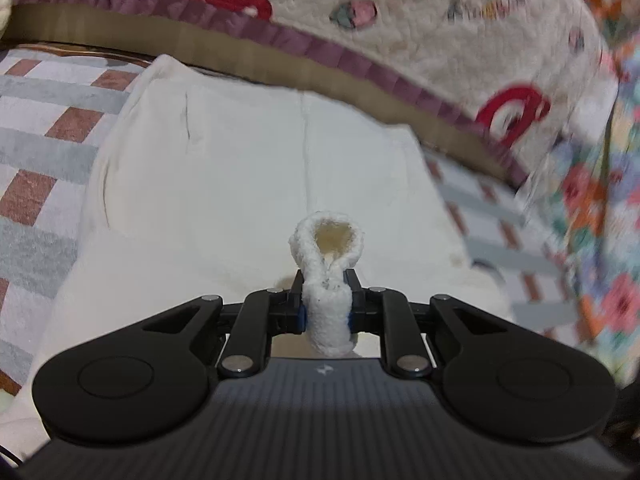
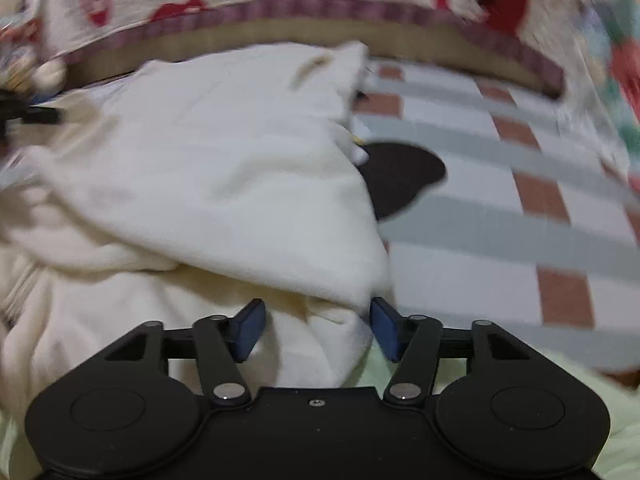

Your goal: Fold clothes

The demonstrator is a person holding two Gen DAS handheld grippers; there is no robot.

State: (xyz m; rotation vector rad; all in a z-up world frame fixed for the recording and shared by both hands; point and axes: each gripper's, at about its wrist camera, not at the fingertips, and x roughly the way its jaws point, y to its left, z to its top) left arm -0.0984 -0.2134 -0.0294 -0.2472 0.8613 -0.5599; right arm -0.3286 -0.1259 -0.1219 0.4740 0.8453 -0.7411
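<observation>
The cream garment (image 1: 256,160) was seen spread on a checked bed cover (image 1: 36,152), filling the middle of the left wrist view, with a quilted blanket (image 1: 400,40) banded across from 10 to 2 o'clock. The left gripper (image 1: 326,300) was narrowed tight on a fluffy white loop of cloth (image 1: 328,248), which stood up between the pads at 6 o'clock; whether this loop belonged to the garment could not be told. In the right wrist view the right gripper (image 2: 316,328) was held wide, nothing pinched, with a folded corner of the garment lying between the pads (image 2: 250,330) untouched. A dark patch (image 2: 400,176) showed at 1 o'clock, just beside the garment's edge; what it was could not be made out. It was judged that the pinched loop could slip free if pulled sharply, since only a small bunch was gripped, and that the fold already laid could be dragged askew if the left side were lifted while the right corner stayed unheld. Motion blur made edges hard to judge. No brand, label or readable writing was found; only a small emblem on the left gripper body, and blurred coloured marks on the blanket.
</observation>
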